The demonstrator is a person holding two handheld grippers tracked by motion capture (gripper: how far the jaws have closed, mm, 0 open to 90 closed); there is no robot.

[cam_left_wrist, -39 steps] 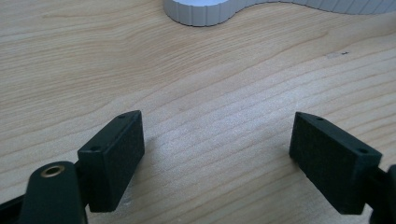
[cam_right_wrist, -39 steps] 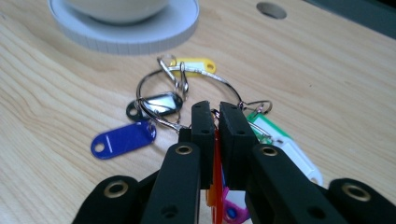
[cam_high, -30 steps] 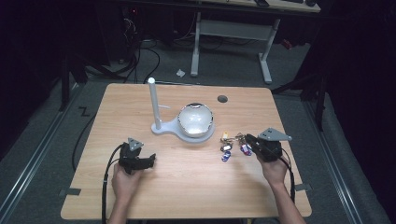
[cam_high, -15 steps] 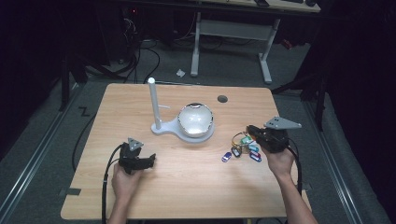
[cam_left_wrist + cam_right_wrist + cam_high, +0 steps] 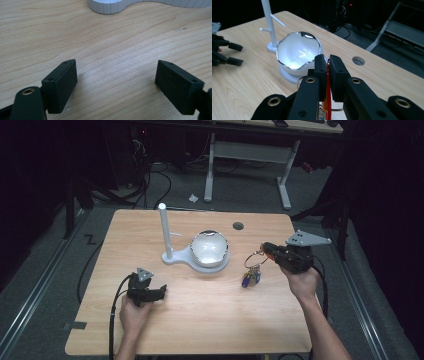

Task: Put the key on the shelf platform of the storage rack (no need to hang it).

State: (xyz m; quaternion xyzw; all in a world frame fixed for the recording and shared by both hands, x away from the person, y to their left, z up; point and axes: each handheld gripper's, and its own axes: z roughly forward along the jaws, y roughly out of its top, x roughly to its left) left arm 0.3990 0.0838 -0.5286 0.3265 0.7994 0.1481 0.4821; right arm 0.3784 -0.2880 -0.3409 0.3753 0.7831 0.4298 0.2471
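The left gripper (image 5: 116,80) has its jaws wide apart over bare wooden table (image 5: 107,45). Ahead of them lies a white ribbed stand base (image 5: 110,6).

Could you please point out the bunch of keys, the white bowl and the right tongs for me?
Bunch of keys (image 5: 251,276), high view, on the hanging blue tags.
White bowl (image 5: 210,248), high view, on the middle of its shiny inside.
Right tongs (image 5: 327,65), right gripper view, between its closed fingertips.
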